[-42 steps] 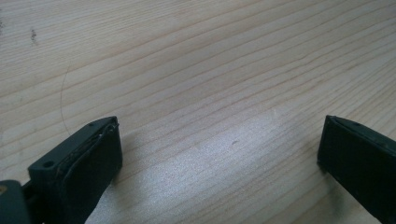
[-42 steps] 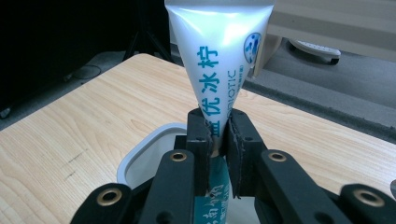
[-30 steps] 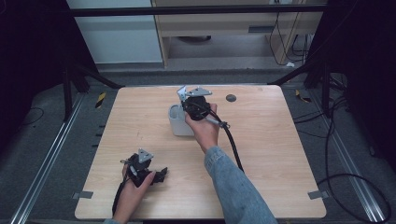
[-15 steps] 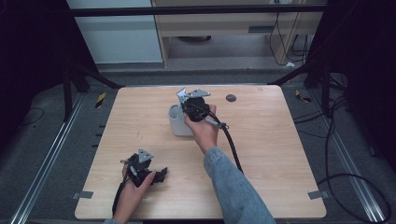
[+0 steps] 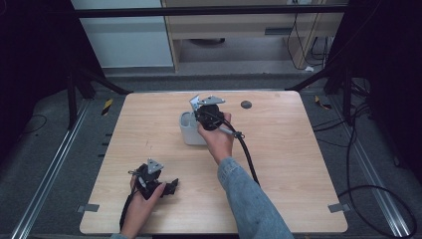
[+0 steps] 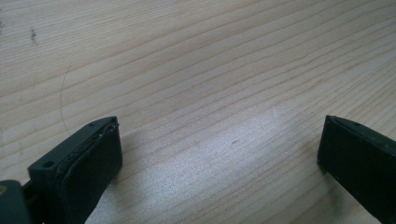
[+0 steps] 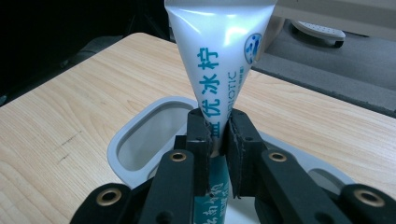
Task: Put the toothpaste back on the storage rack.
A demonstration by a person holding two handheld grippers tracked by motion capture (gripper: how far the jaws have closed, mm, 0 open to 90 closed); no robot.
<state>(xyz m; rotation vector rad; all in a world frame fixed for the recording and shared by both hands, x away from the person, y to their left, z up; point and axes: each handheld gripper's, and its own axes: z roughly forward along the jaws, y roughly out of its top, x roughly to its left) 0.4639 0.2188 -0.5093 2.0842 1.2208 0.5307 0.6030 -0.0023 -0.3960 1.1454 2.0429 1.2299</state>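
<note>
A white toothpaste tube [image 7: 217,60] with blue lettering stands upright between the jaws of my right gripper [image 7: 217,126], which is shut on its lower part, flat crimped end upward. Directly under it is a grey holder [image 7: 126,140] with oval compartments; the tube's bottom end is hidden behind the jaws. In the high view the right gripper [image 5: 206,112] hovers over this holder [image 5: 188,134] at the table's far middle. My left gripper [image 5: 168,186] rests near the front left of the table. Its jaws stand wide open [image 6: 219,149] over bare wood with nothing between them.
A small dark round disc [image 5: 246,104] lies on the wooden table [image 5: 298,164] behind and to the right of the holder. The right gripper's black cable [image 5: 249,159] trails back along the forearm. Dark floor and metal rails surround the table.
</note>
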